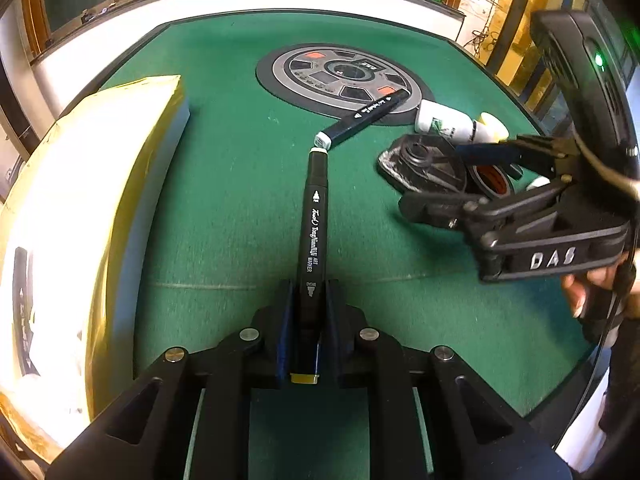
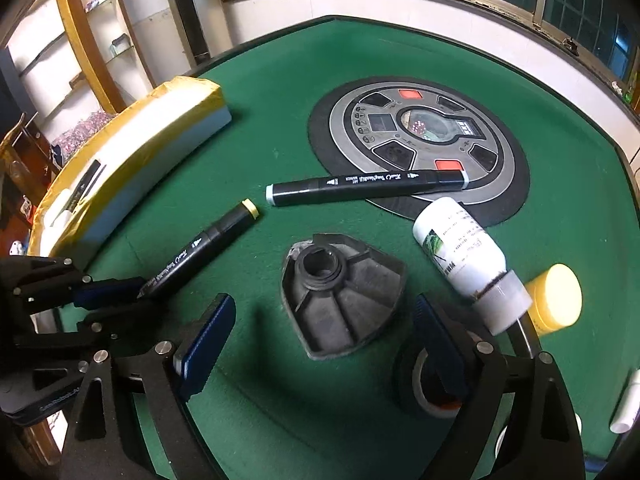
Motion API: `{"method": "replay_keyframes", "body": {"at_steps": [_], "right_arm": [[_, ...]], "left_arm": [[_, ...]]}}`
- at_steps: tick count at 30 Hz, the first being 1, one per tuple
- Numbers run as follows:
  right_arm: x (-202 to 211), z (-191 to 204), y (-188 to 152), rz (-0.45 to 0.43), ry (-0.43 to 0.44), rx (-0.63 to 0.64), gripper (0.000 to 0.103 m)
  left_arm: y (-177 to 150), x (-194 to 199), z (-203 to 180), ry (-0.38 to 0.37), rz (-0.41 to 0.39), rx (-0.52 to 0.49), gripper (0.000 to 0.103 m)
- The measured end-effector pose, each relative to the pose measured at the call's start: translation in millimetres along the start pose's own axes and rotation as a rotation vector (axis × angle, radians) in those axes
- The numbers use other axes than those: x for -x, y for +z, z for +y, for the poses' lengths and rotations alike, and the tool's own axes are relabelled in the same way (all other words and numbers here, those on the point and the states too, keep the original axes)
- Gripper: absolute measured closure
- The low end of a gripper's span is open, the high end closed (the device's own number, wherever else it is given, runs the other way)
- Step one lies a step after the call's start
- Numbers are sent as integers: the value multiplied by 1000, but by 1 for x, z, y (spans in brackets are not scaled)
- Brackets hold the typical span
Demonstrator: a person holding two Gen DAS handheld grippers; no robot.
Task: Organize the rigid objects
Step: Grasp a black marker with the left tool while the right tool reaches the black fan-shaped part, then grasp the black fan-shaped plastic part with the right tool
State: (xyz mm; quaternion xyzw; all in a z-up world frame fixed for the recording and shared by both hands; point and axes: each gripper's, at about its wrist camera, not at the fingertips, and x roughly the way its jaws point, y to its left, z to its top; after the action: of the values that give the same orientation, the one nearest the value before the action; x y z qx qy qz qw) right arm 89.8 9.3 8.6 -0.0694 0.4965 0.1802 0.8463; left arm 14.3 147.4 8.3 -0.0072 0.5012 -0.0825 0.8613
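Both grippers are black plastic. The left gripper [image 1: 306,300] has dark blue pads and round silver screws. The right gripper [image 2: 322,330] shows white letters, a green light and a thin cable.

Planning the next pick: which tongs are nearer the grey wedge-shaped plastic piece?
Right. The right tongs hang open just short of the wedge-shaped piece, one finger to each side. The left tongs are off to its left, shut on a black marker.

home game room: mahjong table [image 2: 280,380]
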Motion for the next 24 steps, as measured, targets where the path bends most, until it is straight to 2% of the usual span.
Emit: {"method": "replay_keyframes", "body": {"at_steps": [2, 7, 9, 17, 18, 20, 21, 24], "right_arm": [[-1, 0, 1, 3, -3, 3, 18], [-2, -4, -2, 0, -38, -13, 43], [2, -7, -5, -7, -8, -28, 43], [10, 11, -19, -2, 25, 3, 43], [12, 13, -21, -4, 26, 3, 43], [12, 13, -23, -7, 30, -1, 43], [12, 13, -23, -8, 31, -4, 43], [10, 13, -22, -8, 32, -7, 43]], "left_arm": [[4, -1, 1, -2, 0, 6, 90], [10, -4, 1, 2, 3, 14, 90], [10, -4, 0, 7, 3, 12, 90], [14, -6, -1, 17, 12, 7, 89], [17, -8, 0, 7, 15, 16, 87], [21, -9, 1, -29, 18, 30, 72], [22, -10, 0, -41, 17, 32, 69], [24, -13, -9, 4, 12, -5, 71]]}}
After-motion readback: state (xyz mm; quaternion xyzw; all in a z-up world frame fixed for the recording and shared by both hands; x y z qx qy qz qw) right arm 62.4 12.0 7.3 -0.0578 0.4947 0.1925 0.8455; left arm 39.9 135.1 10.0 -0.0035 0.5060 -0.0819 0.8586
